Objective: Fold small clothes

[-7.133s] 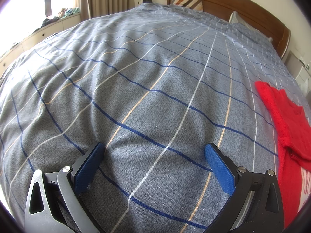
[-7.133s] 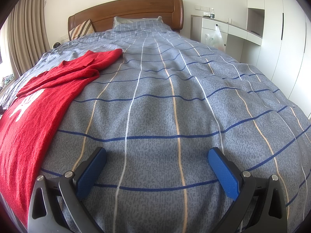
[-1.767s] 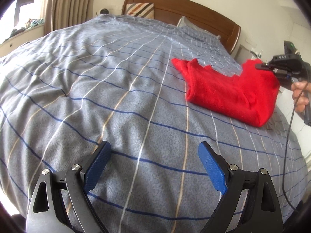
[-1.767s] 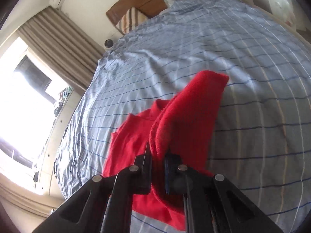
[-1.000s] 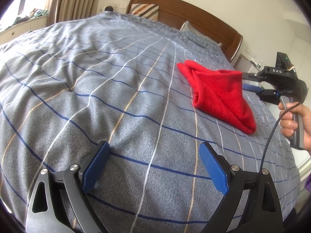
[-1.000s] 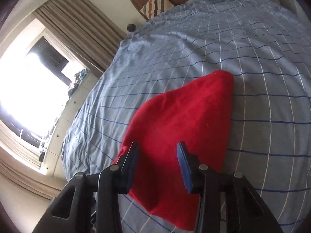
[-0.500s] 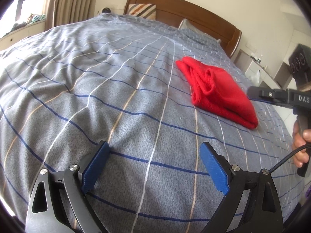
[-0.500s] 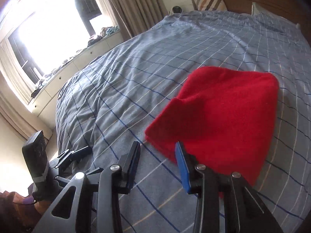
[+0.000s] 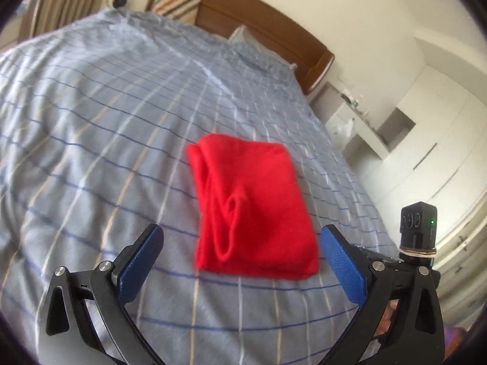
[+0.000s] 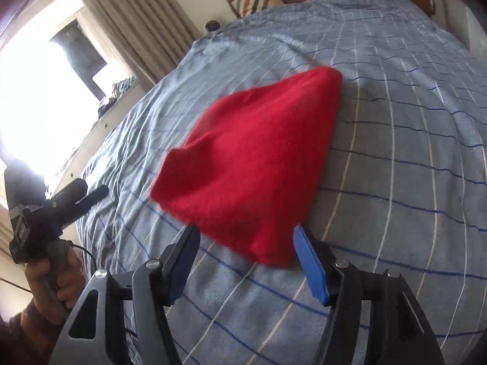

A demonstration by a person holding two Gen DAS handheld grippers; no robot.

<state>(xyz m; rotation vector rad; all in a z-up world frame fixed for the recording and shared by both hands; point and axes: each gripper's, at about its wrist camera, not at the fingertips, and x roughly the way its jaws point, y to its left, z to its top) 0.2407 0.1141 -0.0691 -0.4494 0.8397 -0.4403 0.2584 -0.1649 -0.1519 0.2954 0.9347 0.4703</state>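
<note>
A red knitted garment [image 9: 252, 206] lies folded into a thick rectangle on the grey-blue checked bedcover [image 9: 91, 121]. My left gripper [image 9: 240, 255] hovers just short of its near edge. Its jaws are opening wide, with nothing pressed between the blue pads. In the right wrist view the same red garment [image 10: 258, 158] tapers toward me. My right gripper [image 10: 246, 240] has its jaws opening. The garment's near corner lies between the fingertips, and the pads are not pressing on it. The left gripper [image 10: 91, 193] shows at the left edge, held in a hand [image 10: 54, 273].
A wooden headboard [image 9: 258, 21], a striped cushion [image 9: 176, 6] and a pillow sit at the far end of the bed. White cabinets [image 9: 426, 140] stand along the right side. A bright window [image 10: 45, 76] with curtains and a low counter runs along the left.
The left gripper has swung up and toward the garment, which now sits centred ahead of its fingers. The right gripper's jaws have spread wider, and the garment lies folded on the bed.
</note>
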